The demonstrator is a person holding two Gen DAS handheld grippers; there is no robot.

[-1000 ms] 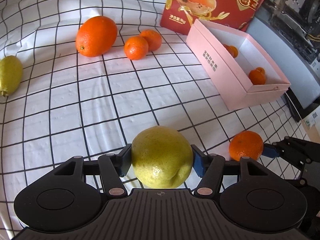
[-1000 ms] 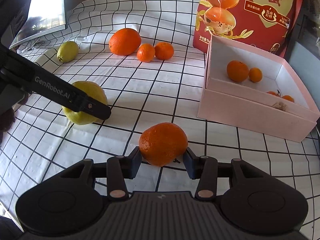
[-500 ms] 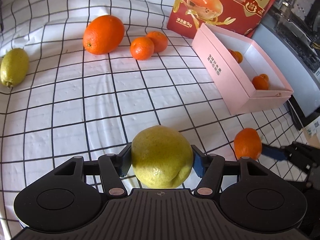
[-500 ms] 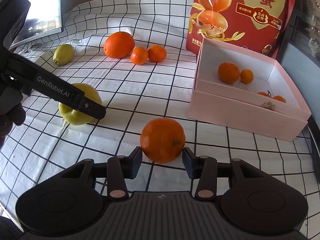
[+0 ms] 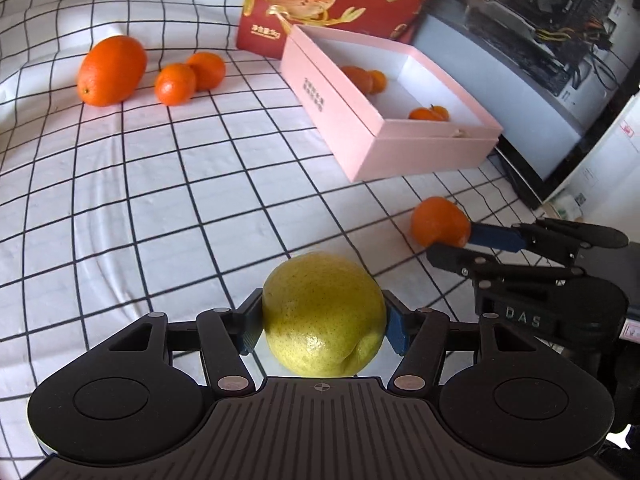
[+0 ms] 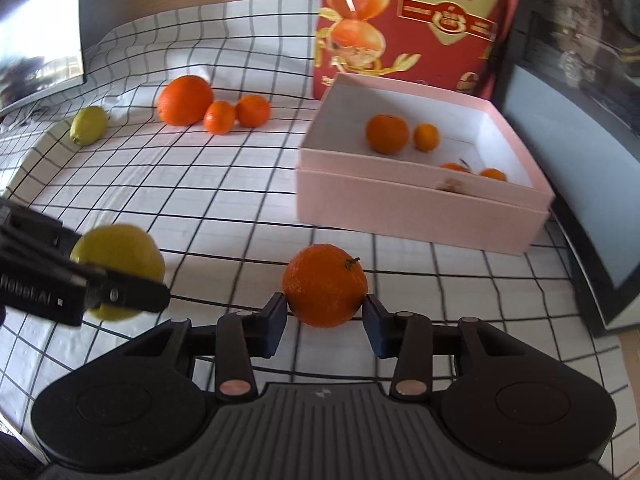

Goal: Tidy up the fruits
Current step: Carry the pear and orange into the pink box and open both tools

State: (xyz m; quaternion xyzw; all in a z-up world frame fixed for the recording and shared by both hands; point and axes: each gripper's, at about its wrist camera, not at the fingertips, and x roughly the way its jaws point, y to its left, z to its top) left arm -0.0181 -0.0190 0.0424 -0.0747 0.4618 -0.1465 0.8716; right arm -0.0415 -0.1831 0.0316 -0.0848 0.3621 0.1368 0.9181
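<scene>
Surface, left wrist view: white tablecloth (image 5: 168,184) with a black grid is covering the whole table.
Left gripper (image 5: 324,322): its fingers are clamping a yellow-green pear (image 5: 324,312) from both sides, pads pressing on the skin.
Pink box (image 5: 404,148): sitting open toward the tablecloth's far right corner, with small mandarins inside against its far wall and its near right corner.
Red carton (image 5: 320,4): standing upright behind the box, touching or just beside its far end; I cannot tell which.
Loose fruit: large orange (image 5: 112,70) is lying near the far left edge, with two mandarins (image 5: 190,78) touching each other just beside it.
Right gripper (image 5: 448,236): reaching in from the right edge, fingers gripping a mandarin (image 5: 438,222) near the box's front.

Surface, right wrist view: same gridded cloth, with a dark screen (image 6: 36,28) standing at the far left corner.
Right gripper there: its jaws have just been closing and its pads are pressing on both sides of the stemmed mandarin.
Pink box there: lying open just beyond the held fruit, four mandarins showing inside.
Small pear (image 6: 89,125): lying alone near the far left edge, well apart from the box.
Left gripper there: coming in from the left edge, blurred, carrying the pear.
</scene>
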